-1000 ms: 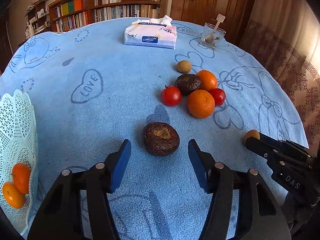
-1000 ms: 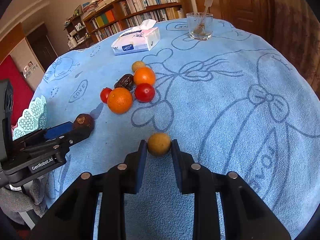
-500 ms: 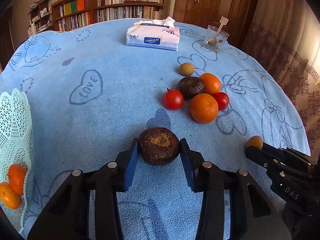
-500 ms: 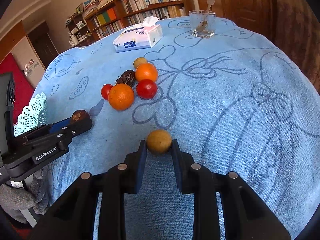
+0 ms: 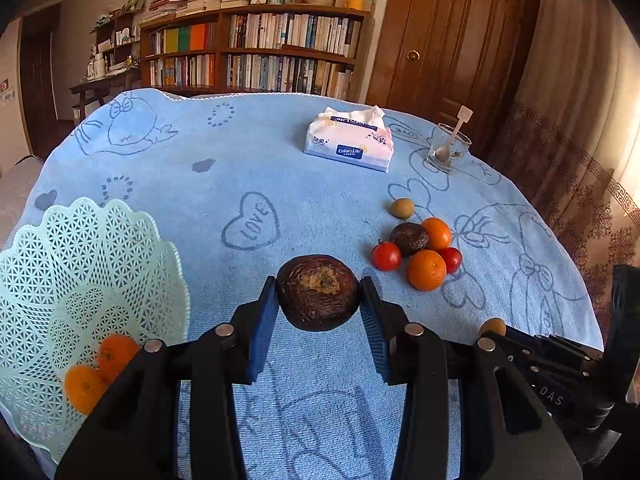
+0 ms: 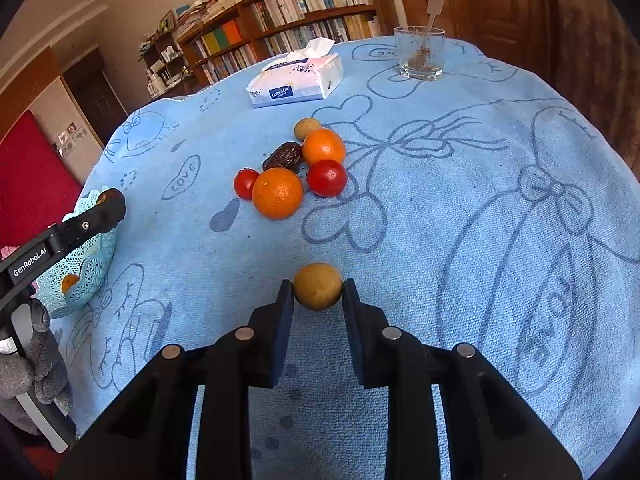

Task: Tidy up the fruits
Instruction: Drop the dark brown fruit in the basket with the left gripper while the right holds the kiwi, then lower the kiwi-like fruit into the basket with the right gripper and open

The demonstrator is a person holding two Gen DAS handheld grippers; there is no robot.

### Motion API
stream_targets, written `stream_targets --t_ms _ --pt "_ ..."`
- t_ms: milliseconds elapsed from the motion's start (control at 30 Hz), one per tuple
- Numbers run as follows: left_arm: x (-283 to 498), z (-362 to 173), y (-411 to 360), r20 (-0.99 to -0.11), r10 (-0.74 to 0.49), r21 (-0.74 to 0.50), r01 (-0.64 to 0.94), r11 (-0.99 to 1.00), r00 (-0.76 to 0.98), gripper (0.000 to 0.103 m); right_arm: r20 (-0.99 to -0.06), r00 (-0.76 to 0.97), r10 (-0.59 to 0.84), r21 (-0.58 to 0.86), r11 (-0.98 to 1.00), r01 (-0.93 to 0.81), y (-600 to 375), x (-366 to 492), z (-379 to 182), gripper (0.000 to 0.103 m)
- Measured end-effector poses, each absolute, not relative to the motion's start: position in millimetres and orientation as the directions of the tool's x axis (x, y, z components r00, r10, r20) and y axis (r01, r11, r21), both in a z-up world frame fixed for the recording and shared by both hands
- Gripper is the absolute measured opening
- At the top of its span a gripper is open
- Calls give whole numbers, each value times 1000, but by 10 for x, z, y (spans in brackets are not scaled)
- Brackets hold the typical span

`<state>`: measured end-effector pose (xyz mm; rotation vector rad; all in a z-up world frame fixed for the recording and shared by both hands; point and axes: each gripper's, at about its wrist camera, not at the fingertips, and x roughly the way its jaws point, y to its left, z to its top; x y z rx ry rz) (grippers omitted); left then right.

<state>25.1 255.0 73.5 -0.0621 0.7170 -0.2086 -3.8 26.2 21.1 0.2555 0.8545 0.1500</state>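
Two fruits are held in two grippers above a blue tablecloth [image 5: 280, 168].

A dark wrinkled fruit [image 5: 318, 292] is clamped between the blue pads of the left gripper [image 5: 319, 305], while a small tan fruit [image 6: 318, 286] is pinched by the right gripper [image 6: 318, 293]. Beyond the dark fruit and to its right, a cluster of two oranges [image 5: 427, 269], two tomatoes [image 5: 385, 256], another dark fruit and a tan one is seen on the cloth. To its left, a pale lattice basket [image 5: 72, 264] is seen with two oranges inside. Farther back, a tissue pack [image 5: 349, 145] and a glass [image 5: 448, 153] with a spoon are set.
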Motion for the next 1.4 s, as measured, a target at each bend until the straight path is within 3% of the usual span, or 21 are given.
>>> stream_targets --t_ms 500,567,633,767,1300,1400 --pt "68 1083 3800 -554 -3 -167 -108 980 833 44 -702 632 329 317 939 -137 787 -40 442 25" --pt "24 1138 3914 -540 1 -187 -121 975 842 63 -698 627 345 320 934 -158 886 -30 474 25" --pt "-16 1201 4000 -521 18 -198 -141 970 854 73 -693 620 367 329 927 -181 994 -23 516 25" --pt "-64 1290 4135 -504 23 -219 -154 963 863 84 -677 605 420 351 906 -237 1236 15 628 25" --pt "-100 1324 4300 -499 1 -283 -164 945 866 92 -630 523 574 397 817 -418 2297 307 902 26" --pt "-64 1285 4311 -511 -4 -294 -171 941 859 94 -625 502 598 439 801 -407 2384 381 838 33"
